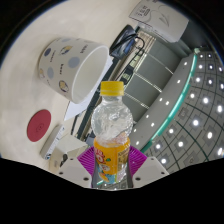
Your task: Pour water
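My gripper (111, 168) is shut on a clear plastic bottle (111, 125) with a yellow cap (113, 89) and an orange-yellow label. The purple pads (87, 159) press on the label from both sides. The bottle stands roughly upright between the fingers and is held above the table. A white mug (72, 68) with small coloured patterns is beyond the bottle to its left, its open mouth facing the bottle. The cap is close to the mug's rim.
A red round coaster (38, 126) lies on the white table (25, 100) left of the fingers. A dark perforated surface with a teal edge (190, 110) is to the right. A white device with cables (150, 20) sits at the back.
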